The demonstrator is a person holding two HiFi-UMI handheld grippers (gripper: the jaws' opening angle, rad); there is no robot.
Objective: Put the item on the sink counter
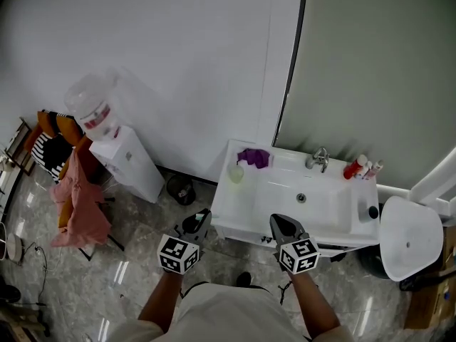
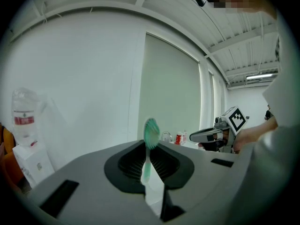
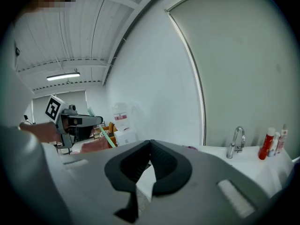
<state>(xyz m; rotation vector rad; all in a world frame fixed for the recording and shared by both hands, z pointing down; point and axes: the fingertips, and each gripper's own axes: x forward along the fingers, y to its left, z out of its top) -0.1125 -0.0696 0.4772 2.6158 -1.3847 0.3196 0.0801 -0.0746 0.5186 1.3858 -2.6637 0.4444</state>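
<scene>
My left gripper (image 2: 149, 149) is shut on a toothbrush (image 2: 151, 131) with a green bristle head; the brush stands upright out of the jaws. In the head view the left gripper (image 1: 197, 224) hovers over the floor just in front of the white sink counter (image 1: 239, 204). My right gripper (image 1: 283, 226) hangs beside it at the counter's front edge. In the right gripper view its jaws (image 3: 150, 143) meet at the tips with nothing between them. The toothbrush (image 3: 107, 138) shows there too, slanting out of the left gripper.
On the counter lie a purple cloth (image 1: 254, 157), a pale cup (image 1: 236, 173), a faucet (image 1: 318, 159) and a red bottle (image 1: 354, 167) among small tubes. A water dispenser (image 1: 125, 159) and a rack of clothes (image 1: 78, 198) stand left. A toilet (image 1: 407, 237) stands right.
</scene>
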